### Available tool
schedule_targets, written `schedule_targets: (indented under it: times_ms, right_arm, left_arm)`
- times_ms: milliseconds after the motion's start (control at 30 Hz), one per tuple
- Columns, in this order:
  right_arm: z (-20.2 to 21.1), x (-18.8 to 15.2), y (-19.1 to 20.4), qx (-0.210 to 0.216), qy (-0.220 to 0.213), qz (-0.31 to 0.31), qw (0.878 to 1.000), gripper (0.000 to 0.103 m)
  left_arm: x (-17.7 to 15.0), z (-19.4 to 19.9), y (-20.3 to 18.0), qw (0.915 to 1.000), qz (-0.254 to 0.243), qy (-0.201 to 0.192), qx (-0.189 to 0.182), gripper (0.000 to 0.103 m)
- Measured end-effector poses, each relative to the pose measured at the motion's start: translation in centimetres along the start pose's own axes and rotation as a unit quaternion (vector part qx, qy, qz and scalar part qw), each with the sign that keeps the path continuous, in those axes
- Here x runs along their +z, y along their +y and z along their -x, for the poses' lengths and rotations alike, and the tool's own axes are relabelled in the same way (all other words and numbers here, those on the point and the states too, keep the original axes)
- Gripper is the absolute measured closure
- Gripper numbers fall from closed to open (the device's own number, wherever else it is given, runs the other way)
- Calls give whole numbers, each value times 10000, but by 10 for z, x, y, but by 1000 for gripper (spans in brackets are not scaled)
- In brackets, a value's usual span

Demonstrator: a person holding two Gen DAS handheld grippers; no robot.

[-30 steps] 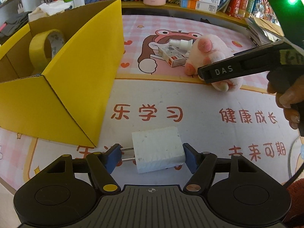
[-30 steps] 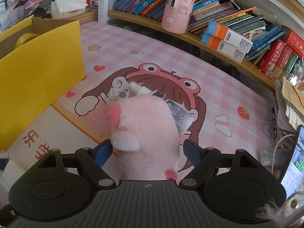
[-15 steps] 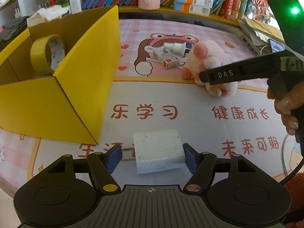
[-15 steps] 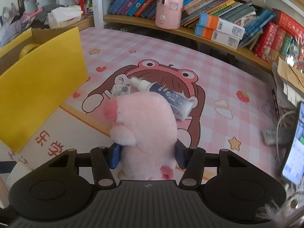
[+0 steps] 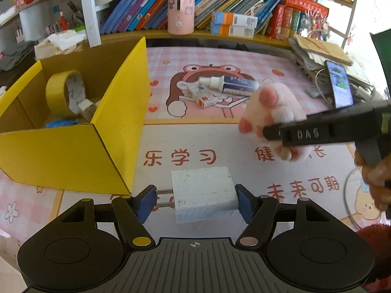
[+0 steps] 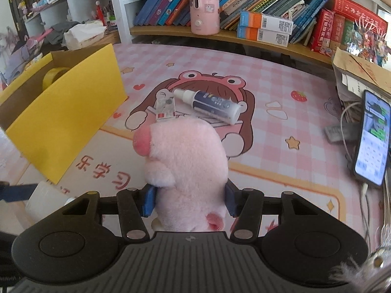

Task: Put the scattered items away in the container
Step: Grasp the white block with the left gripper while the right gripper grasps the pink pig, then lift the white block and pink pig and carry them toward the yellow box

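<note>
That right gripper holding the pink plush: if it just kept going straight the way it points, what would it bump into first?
Probably the spray bottle and small box lying on the mat just beyond the pink plush held by the right gripper; depth is uncertain.

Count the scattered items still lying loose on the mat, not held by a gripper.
2: the spray bottle and the small box touching it, both on the cartoon print of the mat. Others may hide behind the plush toy.
</note>
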State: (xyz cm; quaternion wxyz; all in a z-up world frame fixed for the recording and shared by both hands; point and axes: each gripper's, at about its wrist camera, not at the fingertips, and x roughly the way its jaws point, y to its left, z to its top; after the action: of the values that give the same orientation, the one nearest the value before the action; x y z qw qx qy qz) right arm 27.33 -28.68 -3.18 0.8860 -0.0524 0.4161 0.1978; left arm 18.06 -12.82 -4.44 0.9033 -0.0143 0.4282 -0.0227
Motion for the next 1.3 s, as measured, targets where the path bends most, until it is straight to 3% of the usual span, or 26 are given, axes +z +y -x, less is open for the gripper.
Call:
schedule_targets:
  times_ms: [233, 600, 1300]
  right_arm:
    - [22, -16, 16, -23, -28, -18, 10000, 51]
    - [50, -38, 44, -525, -176, -372, 9978, 51]
    - [93, -92, 192, -1018, -325, -663, 9921, 51]
  left_arm:
    - [-3, 12, 1, 9995, -162, -122, -236, 34]
    - [-19, 34, 22, 9959, -520, -293, -673, 34]
    - [-72, 101, 131, 9900, -797, -380, -1097, 34]
